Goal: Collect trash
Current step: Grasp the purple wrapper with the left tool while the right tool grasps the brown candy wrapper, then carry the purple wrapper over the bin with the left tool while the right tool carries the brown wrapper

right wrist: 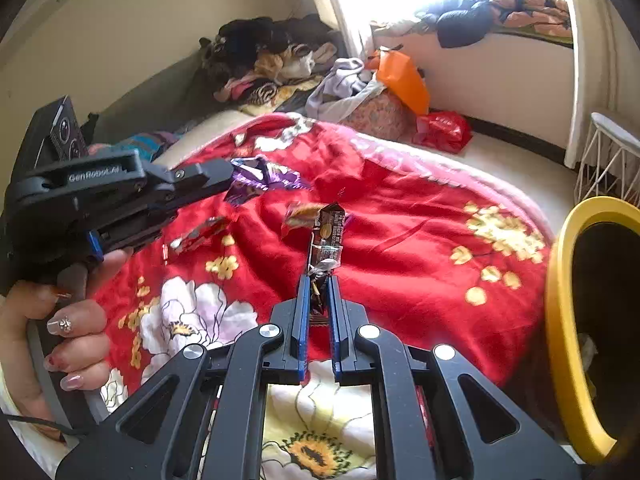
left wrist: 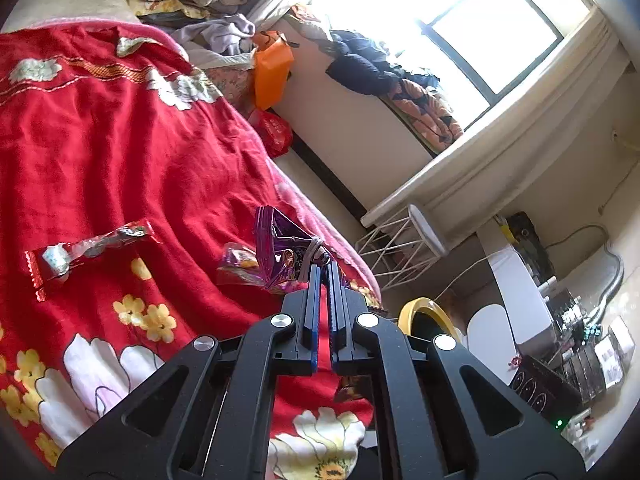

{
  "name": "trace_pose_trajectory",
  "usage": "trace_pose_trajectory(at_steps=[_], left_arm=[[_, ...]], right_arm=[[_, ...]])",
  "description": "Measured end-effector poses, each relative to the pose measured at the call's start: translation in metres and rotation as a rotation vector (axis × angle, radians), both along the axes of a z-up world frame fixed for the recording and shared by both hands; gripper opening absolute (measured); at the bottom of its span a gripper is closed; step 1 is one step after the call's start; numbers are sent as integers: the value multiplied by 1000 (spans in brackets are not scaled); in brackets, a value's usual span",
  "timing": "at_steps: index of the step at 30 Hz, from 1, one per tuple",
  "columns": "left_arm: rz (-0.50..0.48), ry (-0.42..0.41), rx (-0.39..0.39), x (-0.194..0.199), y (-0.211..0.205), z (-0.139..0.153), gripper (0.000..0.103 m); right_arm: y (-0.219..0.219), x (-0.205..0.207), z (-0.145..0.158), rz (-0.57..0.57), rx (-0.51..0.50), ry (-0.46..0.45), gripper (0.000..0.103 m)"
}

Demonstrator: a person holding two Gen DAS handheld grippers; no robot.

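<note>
The left tongs (left wrist: 323, 266) are clamped on a purple wrapper (left wrist: 282, 246), holding it just above the red blanket (left wrist: 120, 152). The right tongs (right wrist: 319, 280) are clamped on a brown wrapper (right wrist: 329, 236) that stands upright between the fingers, over the same blanket. A red wrapper (left wrist: 86, 252) lies flat on the bed to the left of the left tongs, well apart. A yellow-rimmed bin (right wrist: 560, 320) sits at the bed's right edge.

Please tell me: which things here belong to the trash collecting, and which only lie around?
Job:
- purple wrapper, in left tool
- brown wrapper, in right tool
- red wrapper on blanket
- yellow bin

Lying about:
- clothes pile
- orange bag
- wire stool
</note>
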State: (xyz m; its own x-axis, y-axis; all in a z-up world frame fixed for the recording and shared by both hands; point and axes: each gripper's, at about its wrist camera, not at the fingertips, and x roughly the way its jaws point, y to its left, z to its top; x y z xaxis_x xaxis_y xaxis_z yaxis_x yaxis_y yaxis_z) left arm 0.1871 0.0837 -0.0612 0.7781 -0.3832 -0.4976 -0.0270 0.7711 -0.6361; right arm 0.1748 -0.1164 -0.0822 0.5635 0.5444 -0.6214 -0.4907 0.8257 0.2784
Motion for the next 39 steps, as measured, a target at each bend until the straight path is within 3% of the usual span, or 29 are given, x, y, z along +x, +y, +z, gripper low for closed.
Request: trace_pose_trajectory(at_steps=[16, 39], left_arm=[[-97, -45, 78, -5, -42, 17, 1], [-250, -85, 179, -13, -114, 27, 1]], right_arm=[[-72, 2, 24, -177, 32, -71, 9], [-158, 5, 20, -410, 29, -91, 9]])
